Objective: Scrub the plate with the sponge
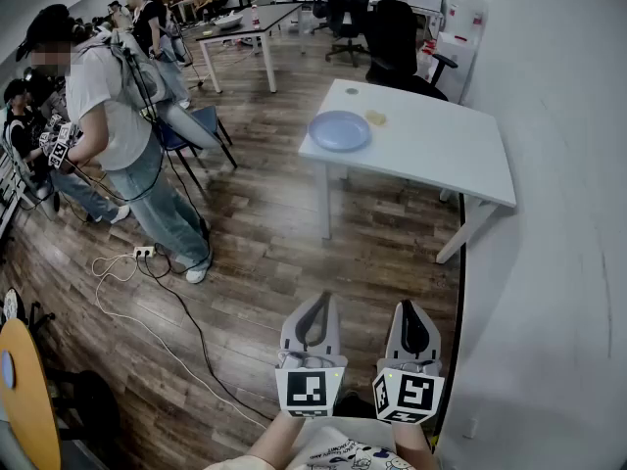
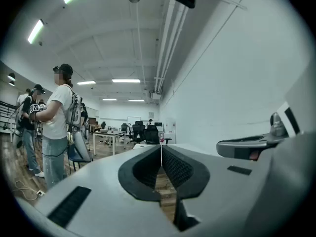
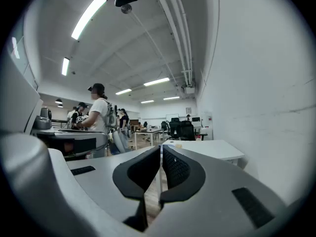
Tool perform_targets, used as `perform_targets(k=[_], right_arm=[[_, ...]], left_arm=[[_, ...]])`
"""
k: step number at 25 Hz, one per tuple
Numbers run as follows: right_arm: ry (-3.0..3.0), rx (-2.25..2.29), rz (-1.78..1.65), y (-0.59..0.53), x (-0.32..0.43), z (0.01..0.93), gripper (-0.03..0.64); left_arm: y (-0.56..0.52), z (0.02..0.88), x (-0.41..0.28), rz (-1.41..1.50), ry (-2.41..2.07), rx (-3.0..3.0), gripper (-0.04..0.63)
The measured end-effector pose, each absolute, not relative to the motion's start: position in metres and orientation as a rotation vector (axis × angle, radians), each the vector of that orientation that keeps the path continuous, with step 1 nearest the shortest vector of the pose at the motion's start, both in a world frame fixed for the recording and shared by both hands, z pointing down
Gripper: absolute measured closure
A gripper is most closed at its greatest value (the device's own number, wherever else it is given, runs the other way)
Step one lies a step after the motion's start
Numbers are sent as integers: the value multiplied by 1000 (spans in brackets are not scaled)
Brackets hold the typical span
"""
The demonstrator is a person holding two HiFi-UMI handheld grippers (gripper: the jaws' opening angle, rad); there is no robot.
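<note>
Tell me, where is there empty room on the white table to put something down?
The table is bare across its right part, from the yellow sponge to the end near the wall. The left end, with the blue plate beside the sponge, is the crowded bit.

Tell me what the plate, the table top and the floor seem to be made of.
Plate: plastic or glazed ceramic, I cannot tell which; pale blue, smooth, evenly coloured. Table top: probably laminated board; matte white, no grain. Floor: wood or wood-look laminate; brown planks with visible grain, slight gloss.
</note>
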State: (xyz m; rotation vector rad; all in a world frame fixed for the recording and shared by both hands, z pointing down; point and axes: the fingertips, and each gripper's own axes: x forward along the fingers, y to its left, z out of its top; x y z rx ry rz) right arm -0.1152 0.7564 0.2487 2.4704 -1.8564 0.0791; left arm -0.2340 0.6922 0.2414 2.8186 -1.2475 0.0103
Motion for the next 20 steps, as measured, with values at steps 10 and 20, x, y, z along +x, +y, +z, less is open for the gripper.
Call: perform_targets(k=[10,20], right_arm=[[-1853,2460,80,756,-119,249,586],[-1871,2461,68,746,-127,250,586]], left_arm=[[692,242,-237,27,-1245,2822,581],[682,245,-245,13,-1250,2813,581]])
